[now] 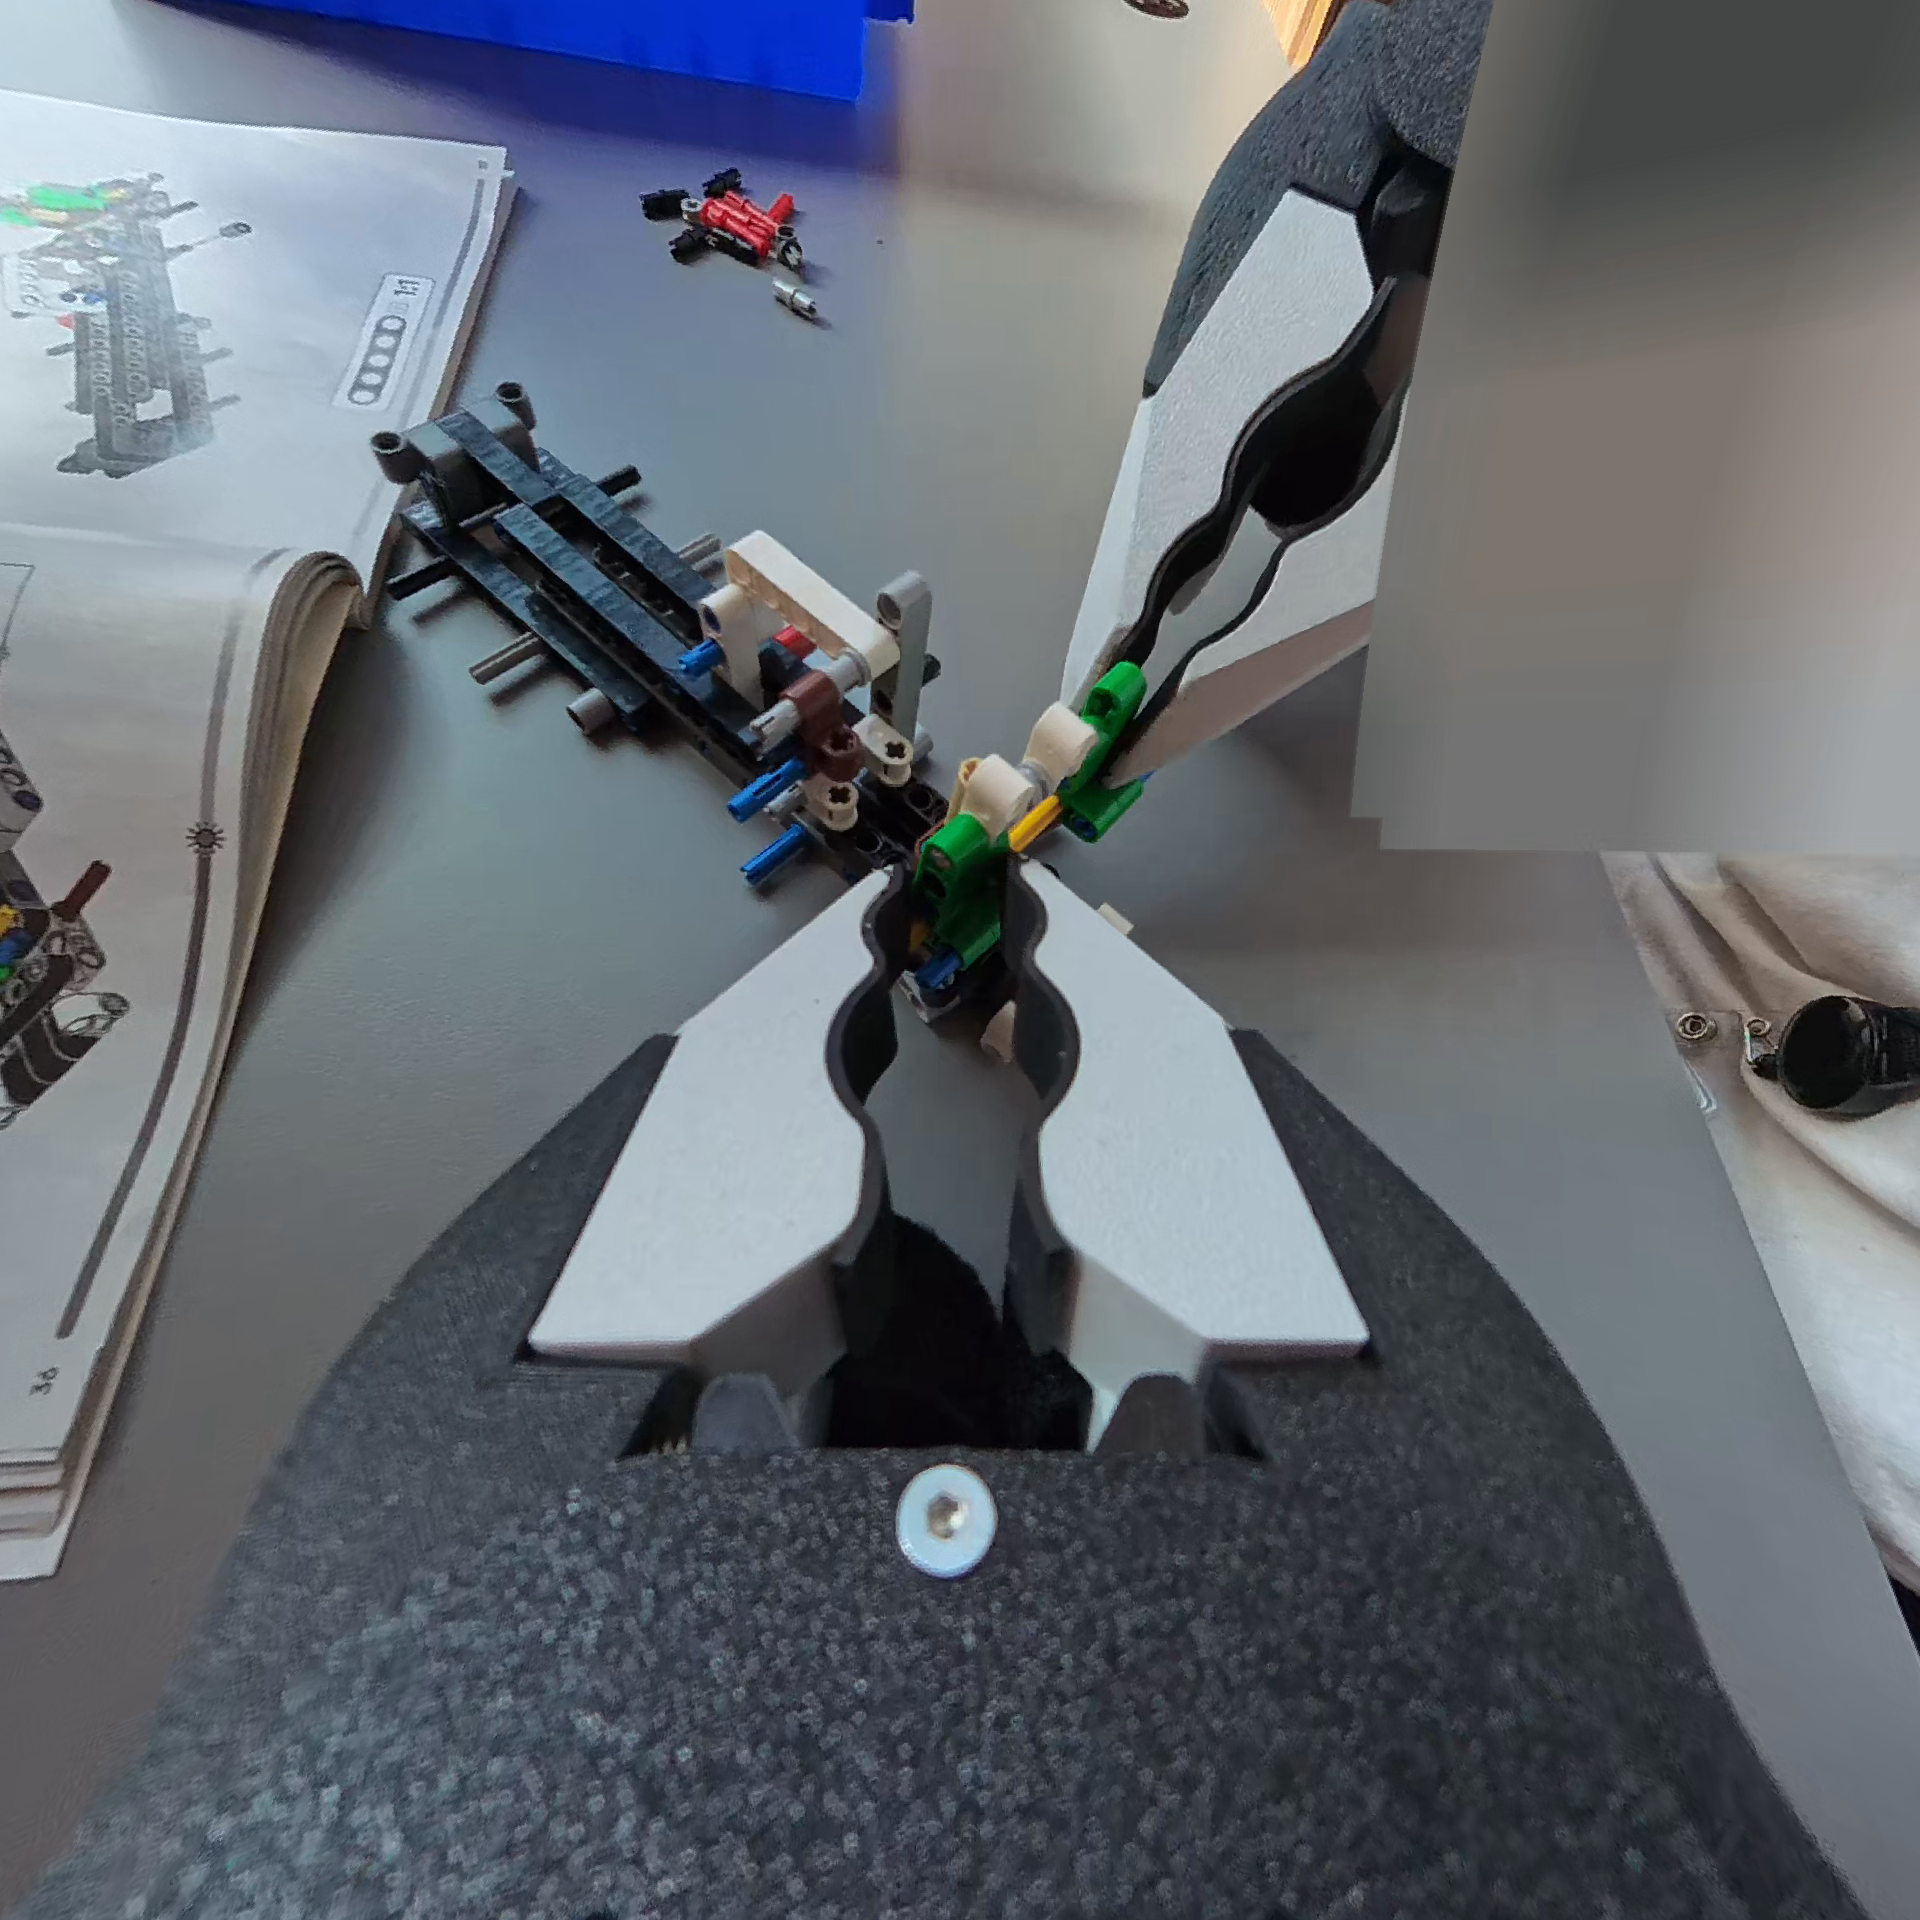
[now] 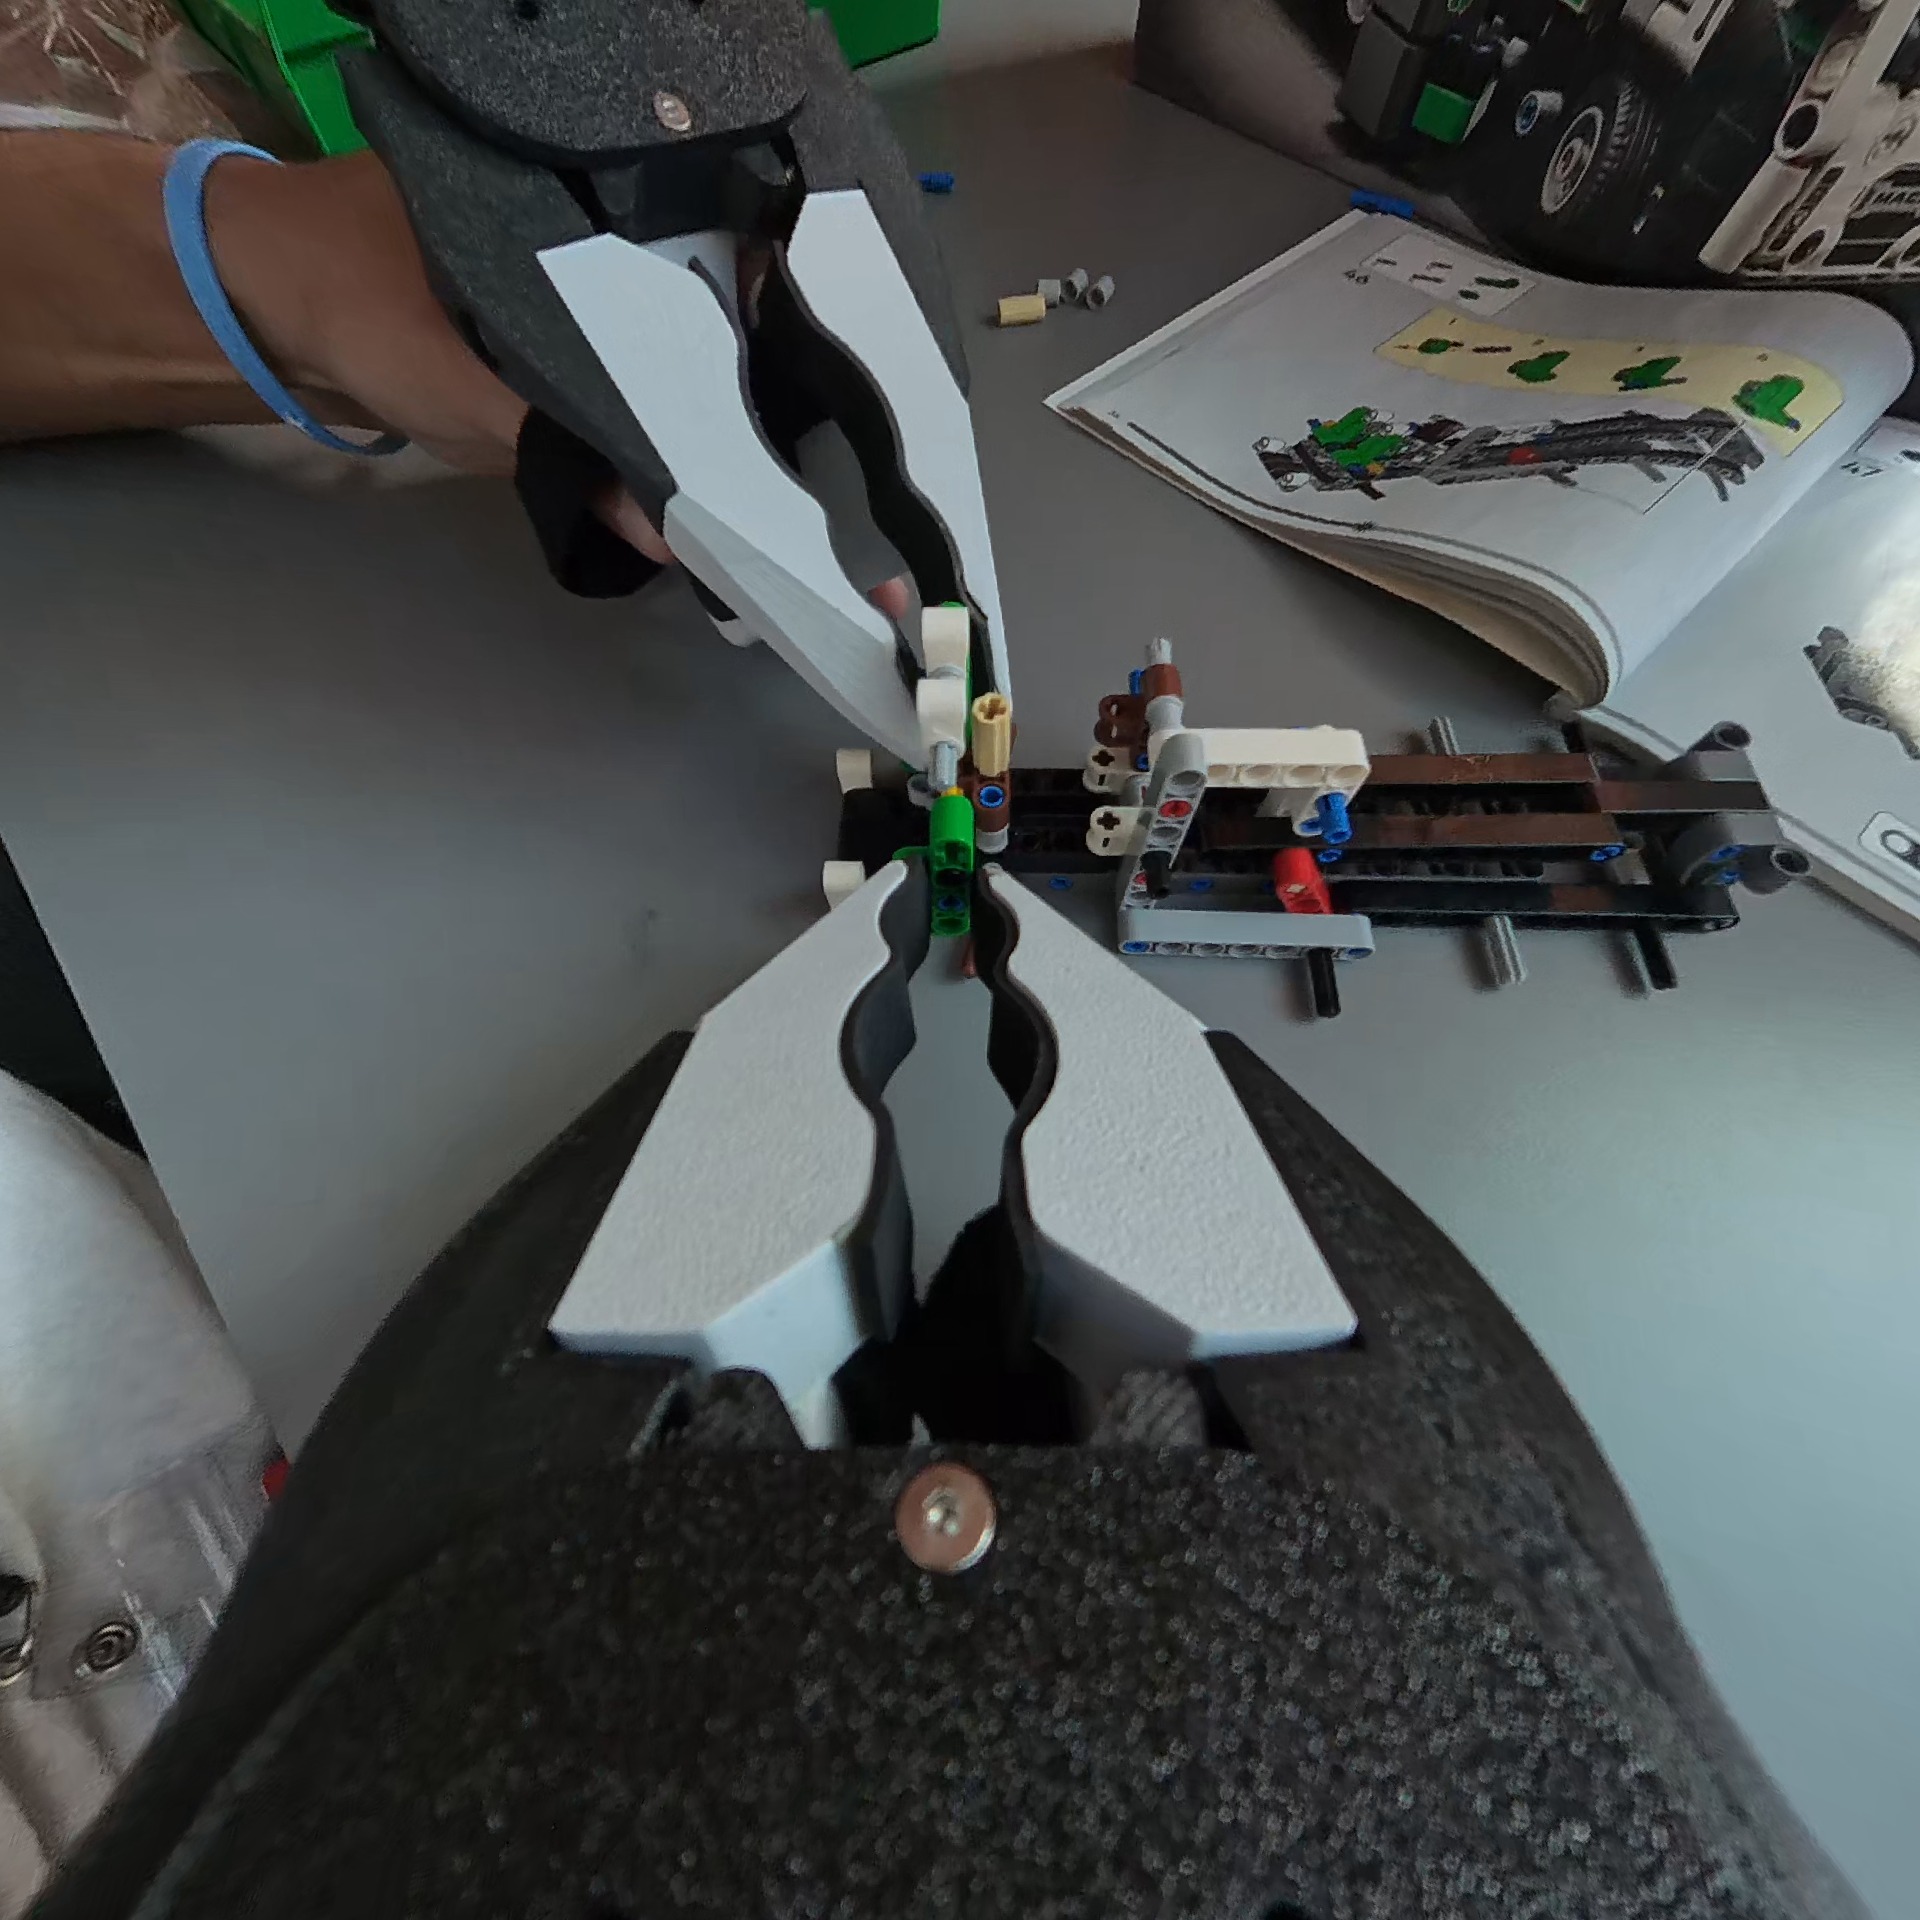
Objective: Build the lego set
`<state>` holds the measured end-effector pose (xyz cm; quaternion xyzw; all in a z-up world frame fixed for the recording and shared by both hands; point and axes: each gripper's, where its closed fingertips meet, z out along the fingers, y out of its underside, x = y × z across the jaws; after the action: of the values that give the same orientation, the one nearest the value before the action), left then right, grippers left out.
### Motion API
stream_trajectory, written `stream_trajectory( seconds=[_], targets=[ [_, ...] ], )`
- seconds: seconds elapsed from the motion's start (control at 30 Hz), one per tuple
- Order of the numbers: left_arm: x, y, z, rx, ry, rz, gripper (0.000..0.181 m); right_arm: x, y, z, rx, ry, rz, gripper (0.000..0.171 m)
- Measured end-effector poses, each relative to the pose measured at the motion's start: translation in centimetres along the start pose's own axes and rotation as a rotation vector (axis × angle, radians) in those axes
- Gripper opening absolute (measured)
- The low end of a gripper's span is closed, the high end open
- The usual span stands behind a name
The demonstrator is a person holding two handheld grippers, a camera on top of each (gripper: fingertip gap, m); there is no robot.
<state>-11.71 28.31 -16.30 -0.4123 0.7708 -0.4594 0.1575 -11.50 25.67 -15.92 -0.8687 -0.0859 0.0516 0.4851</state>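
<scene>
A long black beam chassis point(image 1: 582, 582) with white, grey and brown parts lies on the grey table and also shows in the right wrist view point(image 2: 1403, 831). At its near end, a small sub-assembly is held between both grippers. It is made of two green pieces joined by white connectors point(image 1: 1060, 738) on a grey axle and a yellow axle. My left gripper point(image 1: 956, 883) is shut on one green piece point(image 1: 961, 873). My right gripper point(image 2: 948, 883) is shut on the other green piece point(image 2: 951, 831). The right gripper point(image 1: 1117, 727) reaches in from the upper right. The left gripper point(image 2: 961, 707) comes in from above.
An open instruction booklet point(image 1: 156, 623) lies beside the chassis and also shows in the right wrist view point(image 2: 1455, 468). Loose red and black pins point(image 1: 738, 223) and small grey and tan bushes point(image 2: 1060, 296) lie farther back. The set box point(image 2: 1662, 104), a white cloth point(image 1: 1818, 1195) and a wristbanded hand point(image 2: 312, 312) border the area. Left and right tips are no more than a few centimetres apart.
</scene>
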Motion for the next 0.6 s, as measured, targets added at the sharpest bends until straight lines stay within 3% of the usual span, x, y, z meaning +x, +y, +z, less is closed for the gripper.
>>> stream_trajectory(
  seconds=[0.33,0.47,0.6],
  targets=[
    [0.2,-0.2,0.1,0.009,-0.016,0.02,0.016,0.1,0.0,-0.2,0.032,-0.025,0.098,0.007],
    [-0.9,-0.1,-0.3,0.014,-0.118,0.01,0.029,-1.1,-0.4,0.3,0.019,-0.07,0.167,0.016],
    [-0.7,0.1,-2.1,0.046,-0.222,-0.064,0.041,-1.7,-1.2,-0.2,0.033,-0.157,0.11,0.024]
  ],
)
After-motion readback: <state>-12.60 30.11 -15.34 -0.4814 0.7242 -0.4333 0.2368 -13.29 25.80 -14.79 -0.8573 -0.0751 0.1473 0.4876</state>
